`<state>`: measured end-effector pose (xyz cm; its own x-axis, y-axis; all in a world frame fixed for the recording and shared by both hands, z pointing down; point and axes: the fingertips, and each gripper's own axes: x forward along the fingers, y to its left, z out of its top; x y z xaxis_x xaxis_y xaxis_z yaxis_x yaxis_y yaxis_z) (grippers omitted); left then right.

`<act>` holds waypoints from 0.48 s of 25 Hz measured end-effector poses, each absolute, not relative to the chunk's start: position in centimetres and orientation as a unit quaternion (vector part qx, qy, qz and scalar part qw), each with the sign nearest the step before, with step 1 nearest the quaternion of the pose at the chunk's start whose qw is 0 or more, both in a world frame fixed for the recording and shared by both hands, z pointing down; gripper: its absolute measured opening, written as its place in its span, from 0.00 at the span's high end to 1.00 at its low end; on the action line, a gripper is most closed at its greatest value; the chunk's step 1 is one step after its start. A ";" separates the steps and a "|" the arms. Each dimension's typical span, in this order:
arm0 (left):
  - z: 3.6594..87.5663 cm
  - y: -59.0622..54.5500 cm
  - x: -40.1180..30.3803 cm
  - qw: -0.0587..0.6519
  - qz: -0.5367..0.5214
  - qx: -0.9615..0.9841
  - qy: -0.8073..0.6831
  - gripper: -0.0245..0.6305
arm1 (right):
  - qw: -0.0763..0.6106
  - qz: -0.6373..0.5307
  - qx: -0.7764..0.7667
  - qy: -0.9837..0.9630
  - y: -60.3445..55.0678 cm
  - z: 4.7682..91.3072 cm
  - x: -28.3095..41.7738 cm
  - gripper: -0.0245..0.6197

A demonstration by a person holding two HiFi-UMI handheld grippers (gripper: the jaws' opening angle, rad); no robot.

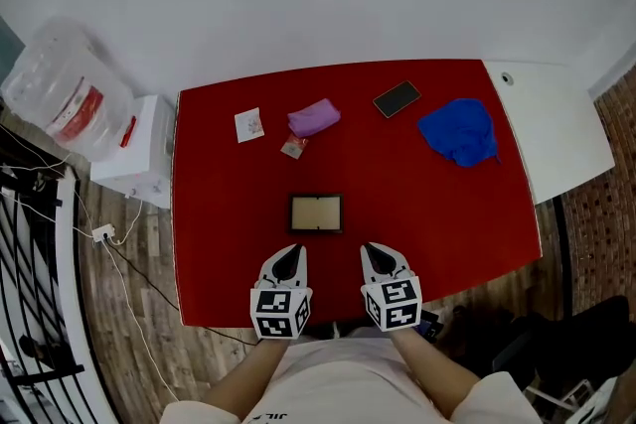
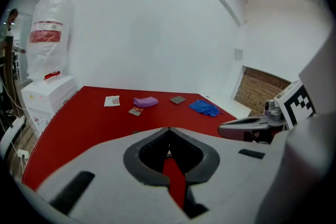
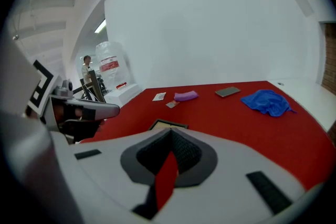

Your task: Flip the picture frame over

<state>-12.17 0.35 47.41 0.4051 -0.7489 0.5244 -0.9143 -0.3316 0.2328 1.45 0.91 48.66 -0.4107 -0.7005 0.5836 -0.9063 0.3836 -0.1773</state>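
The red table [image 1: 467, 213] has bare room either side of the picture frame [image 1: 316, 212], and its near edge runs under my hands. The frame lies flat just ahead, between my left gripper [image 1: 290, 256] and right gripper [image 1: 375, 254], touching neither. Both grippers' jaws are pressed together on nothing. My own jaws hide most of the frame from each gripper view. I cannot tell which face is up.
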 end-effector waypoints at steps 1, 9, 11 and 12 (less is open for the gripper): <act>47.8 0.0 -11.9 0.253 0.168 0.801 -0.516 0.95 | 0.212 0.243 0.501 -0.803 0.6 48.9 1.5 0.95; 52.3 -2.9 -8.9 0.264 0.199 0.807 -0.490 0.95 | 0.210 0.256 0.518 -0.789 -1.3 51.7 2.1 0.95; 53.4 -3.6 -8.1 0.267 0.206 0.807 -0.484 0.95 | 0.211 0.262 0.521 -0.785 -1.4 52.5 2.4 0.95; 54.0 -3.9 -7.7 0.269 0.210 0.807 -0.483 0.95 | 0.211 0.264 0.522 -0.783 -1.4 52.9 2.5 0.95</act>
<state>-7.68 -3.92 53.99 0.4462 -0.6662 0.5976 -0.8914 -0.3899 0.2309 2.53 -1.41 52.89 -0.3657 -0.7056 0.6070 -0.9291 0.3151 -0.1934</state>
